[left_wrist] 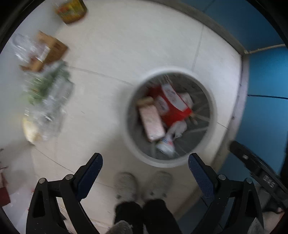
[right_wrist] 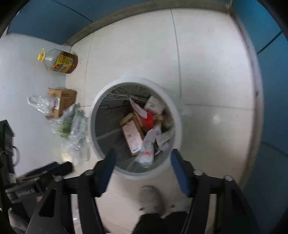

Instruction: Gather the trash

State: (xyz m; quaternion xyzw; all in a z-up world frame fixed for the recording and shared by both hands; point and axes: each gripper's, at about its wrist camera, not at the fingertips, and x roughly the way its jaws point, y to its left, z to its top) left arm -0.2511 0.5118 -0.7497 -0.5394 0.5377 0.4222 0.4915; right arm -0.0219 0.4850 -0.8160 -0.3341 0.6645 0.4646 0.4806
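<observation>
A round white trash bin (left_wrist: pixel 136 153) (right_wrist: pixel 177 126) stands on the tiled floor and holds a pink carton (left_wrist: pixel 152 122) (right_wrist: pixel 132 136), red packaging (left_wrist: pixel 172 111) and white wrappers (right_wrist: pixel 146 153). My left gripper (left_wrist: pixel 144 165) is open and empty, above the floor just left of the bin. My right gripper (right_wrist: pixel 142 162) is open and empty, above the bin's near rim. Loose trash lies left of the bin: crumpled clear plastic with green print (left_wrist: pixel 48 93) (right_wrist: pixel 72 126), a cardboard box (left_wrist: pixel 52 50) (right_wrist: pixel 63 100) and an oil bottle (left_wrist: pixel 72 9) (right_wrist: pixel 61 62).
Blue walls (left_wrist: pixel 266 75) (right_wrist: pixel 273 90) border the floor at the back and right. The person's grey shoes (left_wrist: pixel 126 185) (right_wrist: pixel 153 198) stand below the grippers. The other gripper's black body shows at the right edge (left_wrist: pixel 261 171) and at the lower left (right_wrist: pixel 36 180).
</observation>
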